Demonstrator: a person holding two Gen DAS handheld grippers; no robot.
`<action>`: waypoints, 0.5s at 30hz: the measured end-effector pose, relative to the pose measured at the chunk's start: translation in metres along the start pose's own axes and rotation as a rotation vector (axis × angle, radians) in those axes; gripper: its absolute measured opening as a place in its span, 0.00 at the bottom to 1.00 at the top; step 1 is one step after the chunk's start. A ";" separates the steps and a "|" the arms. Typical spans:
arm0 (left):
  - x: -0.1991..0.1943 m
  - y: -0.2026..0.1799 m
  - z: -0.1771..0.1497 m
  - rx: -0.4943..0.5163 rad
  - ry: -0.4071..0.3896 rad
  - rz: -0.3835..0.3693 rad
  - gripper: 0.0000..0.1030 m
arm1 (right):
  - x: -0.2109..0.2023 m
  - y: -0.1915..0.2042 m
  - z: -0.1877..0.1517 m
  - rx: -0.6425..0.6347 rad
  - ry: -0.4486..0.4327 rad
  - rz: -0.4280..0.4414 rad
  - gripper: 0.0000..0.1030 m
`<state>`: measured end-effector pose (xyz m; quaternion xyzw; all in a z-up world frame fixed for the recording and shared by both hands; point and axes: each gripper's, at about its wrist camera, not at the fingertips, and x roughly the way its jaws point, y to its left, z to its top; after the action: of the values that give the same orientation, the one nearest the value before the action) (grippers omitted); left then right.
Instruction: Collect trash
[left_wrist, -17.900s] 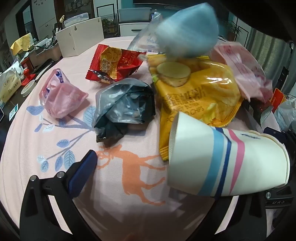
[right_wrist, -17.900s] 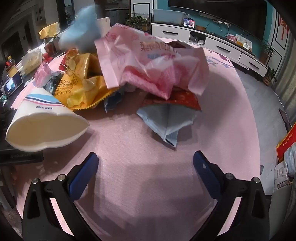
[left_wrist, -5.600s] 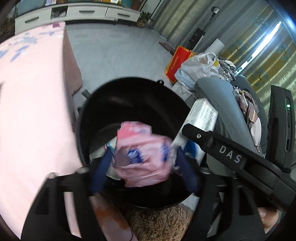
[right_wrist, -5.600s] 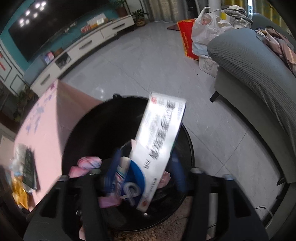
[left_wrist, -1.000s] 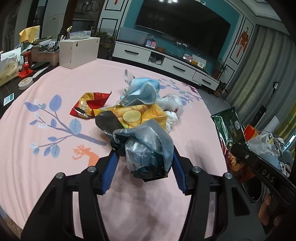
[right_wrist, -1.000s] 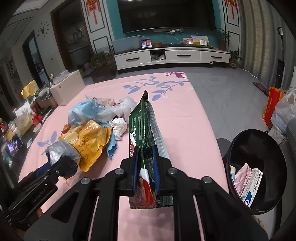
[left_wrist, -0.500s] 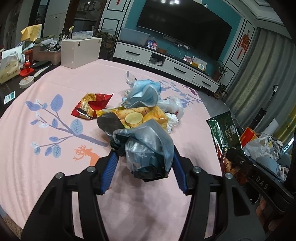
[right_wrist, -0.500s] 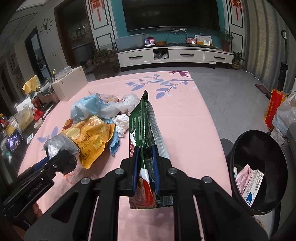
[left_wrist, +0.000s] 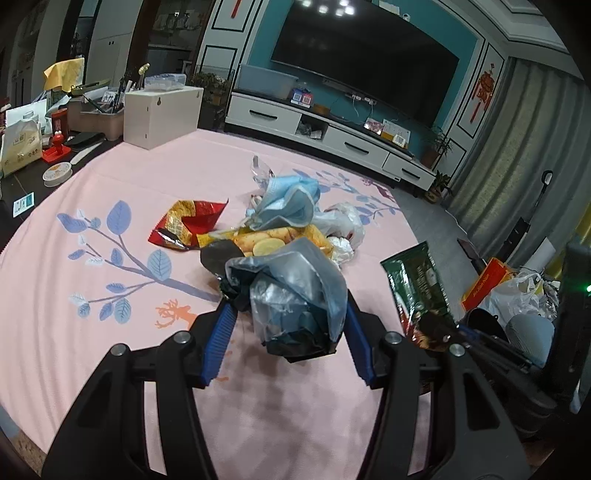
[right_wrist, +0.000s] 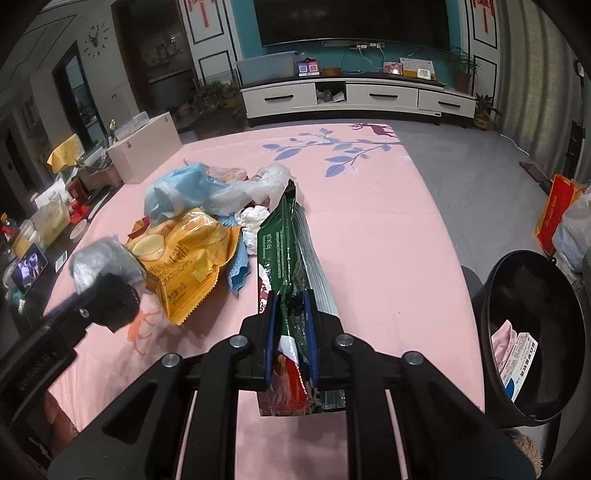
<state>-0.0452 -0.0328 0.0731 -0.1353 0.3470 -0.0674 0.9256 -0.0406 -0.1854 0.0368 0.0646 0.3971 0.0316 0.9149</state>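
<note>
1. Trash on the pink tablecloth (left_wrist: 110, 206): a red wrapper (left_wrist: 188, 225), a yellow chip bag (right_wrist: 184, 266) and a blue mask (left_wrist: 291, 203), heaped mid-table.
2. Left gripper (left_wrist: 288, 328) pinches a crumpled grey plastic bag (left_wrist: 295, 295) between half-spread blue pads.
3. Right gripper (right_wrist: 291, 343), jaws nearly together, clamps a green snack packet (right_wrist: 284, 243).
4. Black bin (right_wrist: 535, 332) stands beside the table's right edge, with a pink packet and a box inside.

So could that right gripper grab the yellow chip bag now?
Probably not: the right gripper is already shut on a green snack packet, so its jaws are full. The yellow chip bag lies uncovered on the pink tablecloth beside it.
</note>
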 end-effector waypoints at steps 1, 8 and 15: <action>-0.002 0.001 0.001 0.000 -0.004 0.000 0.55 | 0.001 0.001 0.000 -0.002 0.006 0.007 0.15; -0.015 0.017 0.011 -0.038 -0.041 0.003 0.55 | -0.003 -0.001 0.001 0.016 0.015 0.047 0.15; -0.032 0.017 0.016 -0.026 -0.089 0.009 0.55 | -0.028 -0.010 0.006 0.042 -0.047 0.065 0.15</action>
<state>-0.0583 -0.0062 0.0997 -0.1487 0.3068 -0.0525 0.9386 -0.0548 -0.1992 0.0595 0.0974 0.3738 0.0515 0.9209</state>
